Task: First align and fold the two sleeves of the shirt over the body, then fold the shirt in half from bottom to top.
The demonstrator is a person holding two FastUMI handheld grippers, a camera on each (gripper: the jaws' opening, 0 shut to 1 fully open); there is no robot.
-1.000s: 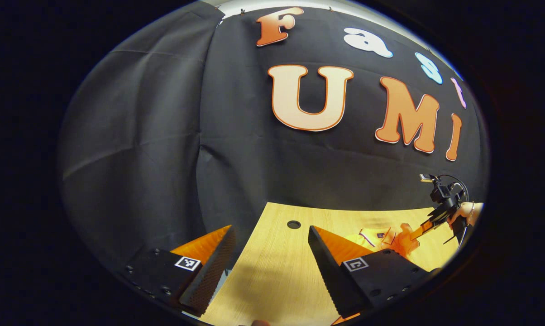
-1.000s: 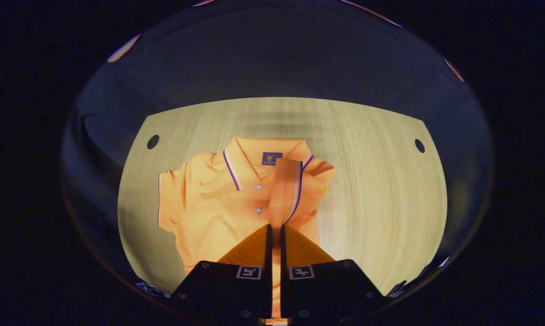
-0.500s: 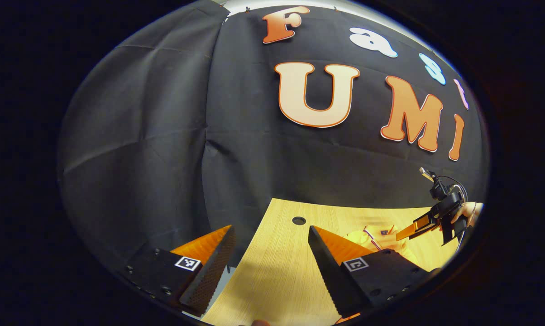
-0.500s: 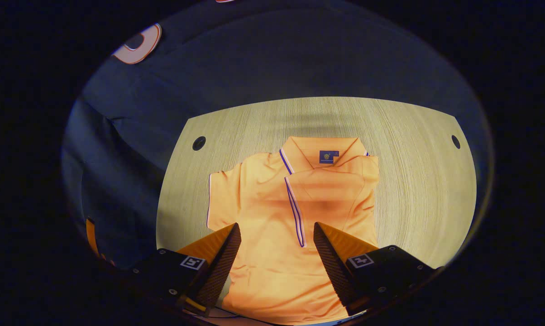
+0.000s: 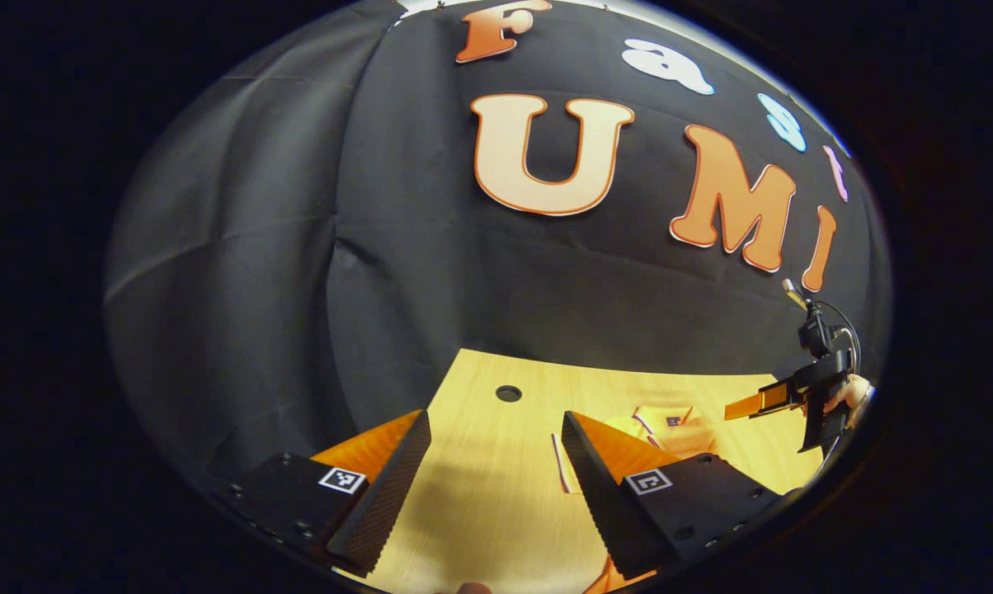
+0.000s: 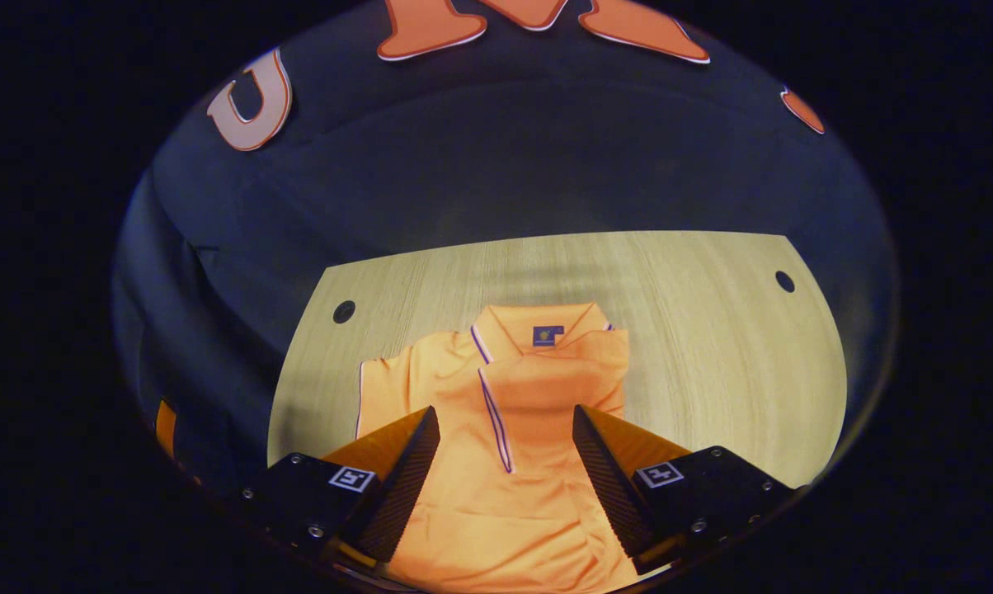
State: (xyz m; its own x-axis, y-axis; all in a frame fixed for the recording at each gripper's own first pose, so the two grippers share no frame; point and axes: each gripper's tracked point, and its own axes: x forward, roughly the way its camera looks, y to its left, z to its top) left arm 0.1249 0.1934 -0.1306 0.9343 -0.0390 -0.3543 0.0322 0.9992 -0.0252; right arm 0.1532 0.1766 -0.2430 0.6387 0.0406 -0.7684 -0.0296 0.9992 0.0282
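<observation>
An orange polo shirt [image 6: 513,462] with purple trim lies flat on the wooden table [image 6: 711,346], collar away from me. One sleeve [image 6: 571,379] is folded over the chest; the other sleeve [image 6: 385,388] still spreads out at the left. My right gripper [image 6: 501,478] hovers open above the shirt's body, nothing between its fingers. My left gripper [image 5: 492,487] is open over the table's left part, holding nothing. In the left gripper view the shirt [image 5: 670,429] shows past one finger, and the right gripper [image 5: 781,400] hangs above it in a hand.
The table [image 5: 480,495] has round holes near its far corners [image 6: 344,312] [image 6: 784,281] [image 5: 509,393]. The black cloth wall [image 5: 298,247] closes the back and the left side. Bare wood lies to the right of the shirt.
My right gripper let go of the sleeve, which now lies folded over the chest, opened and drew back upward. The left gripper shifted slightly, staying open.
</observation>
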